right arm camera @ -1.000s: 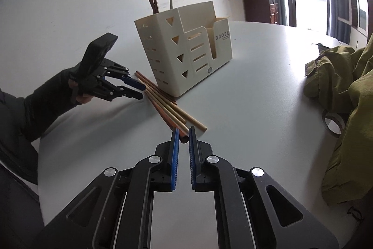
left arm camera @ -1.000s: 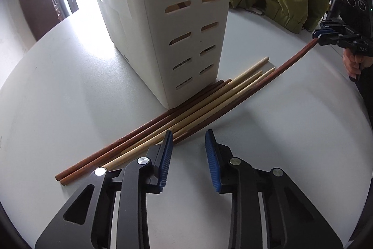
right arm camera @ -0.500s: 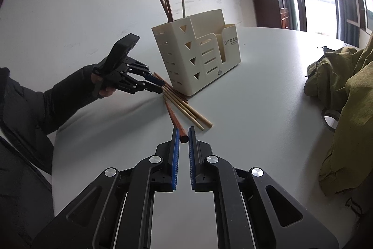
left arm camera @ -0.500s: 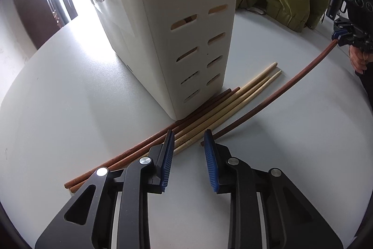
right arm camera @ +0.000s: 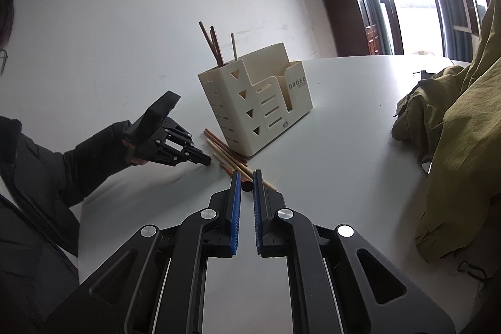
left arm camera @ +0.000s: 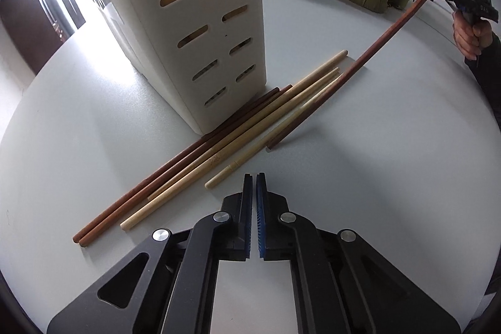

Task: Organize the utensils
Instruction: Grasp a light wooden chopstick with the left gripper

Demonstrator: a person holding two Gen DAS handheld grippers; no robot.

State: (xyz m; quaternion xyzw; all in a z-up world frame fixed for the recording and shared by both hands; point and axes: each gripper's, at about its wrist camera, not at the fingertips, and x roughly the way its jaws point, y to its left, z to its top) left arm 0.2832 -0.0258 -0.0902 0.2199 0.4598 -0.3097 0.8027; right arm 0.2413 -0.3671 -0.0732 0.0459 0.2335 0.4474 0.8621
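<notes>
Right claw lifting one dark chopstick from the pile

We saw the right claw (right arm camera: 247, 177) clamped on a dark chopstick (left arm camera: 341, 77), far tip on the counter (left arm camera: 360, 177); left claw (left arm camera: 254, 177) had just closed, empty, near loose chopsticks (left arm camera: 200, 158) beside the cream utensil holder (right arm camera: 250, 111).

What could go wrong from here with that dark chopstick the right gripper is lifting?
1. The right gripper pinches the dark chopstick only at its very end; it may pivot or slip out.
2. Its low tip rests beside the loose chopsticks and could scatter them.
3. The shut, empty left gripper sits near that tip.
</notes>
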